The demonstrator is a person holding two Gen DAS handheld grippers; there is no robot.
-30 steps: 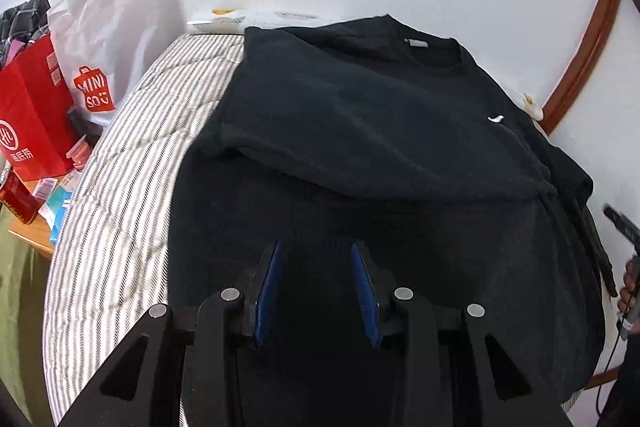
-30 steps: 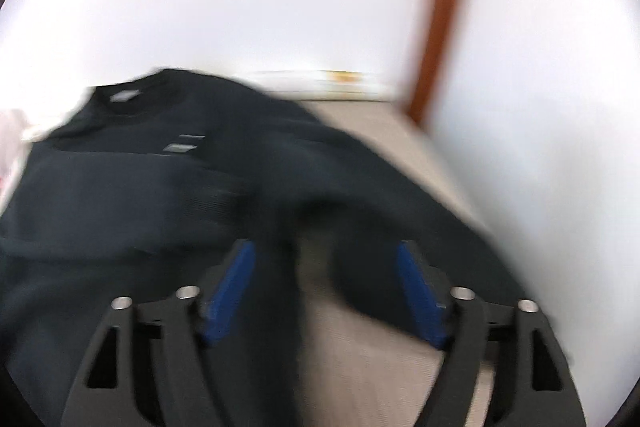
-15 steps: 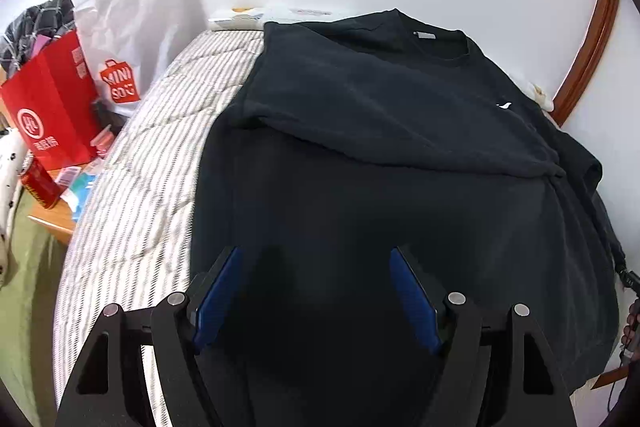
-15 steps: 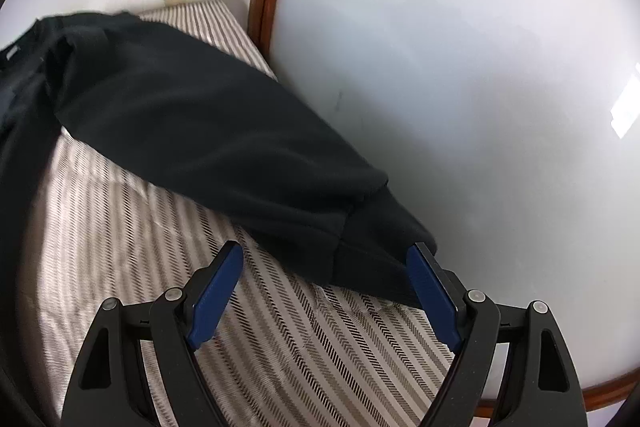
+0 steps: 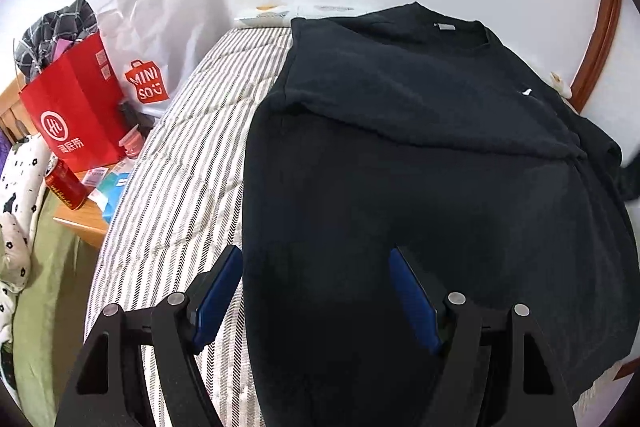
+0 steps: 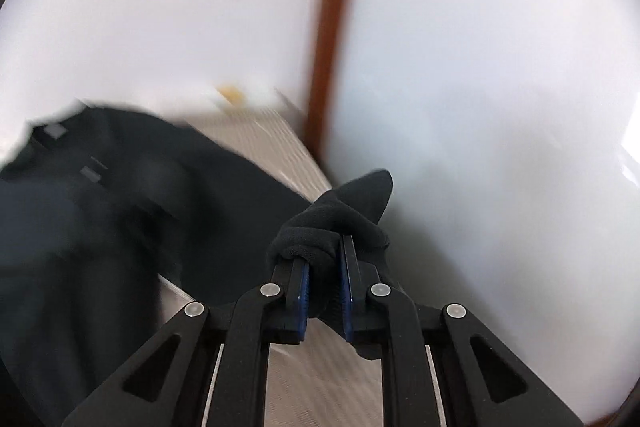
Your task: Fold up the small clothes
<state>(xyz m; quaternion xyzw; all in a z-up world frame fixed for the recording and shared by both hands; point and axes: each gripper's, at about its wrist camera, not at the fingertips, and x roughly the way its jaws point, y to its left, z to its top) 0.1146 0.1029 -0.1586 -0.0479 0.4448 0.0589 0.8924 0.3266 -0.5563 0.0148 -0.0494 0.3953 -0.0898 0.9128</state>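
A black sweatshirt lies spread on a striped mattress, collar at the far end, with one sleeve folded across the chest. My left gripper is open and empty above the lower left part of the sweatshirt. In the right wrist view my right gripper is shut on the cuff of the other sleeve and holds it lifted off the mattress. The sweatshirt's body is blurred at the left of that view.
A red paper bag and a white Miniso bag stand left of the mattress beside a red can on a wooden stand. A white wall with a brown wooden strip runs along the right side.
My right gripper has shut on the sleeve cuff and lifted it, swinging left. My left gripper has opened wide and drawn back and left over the sweatshirt.
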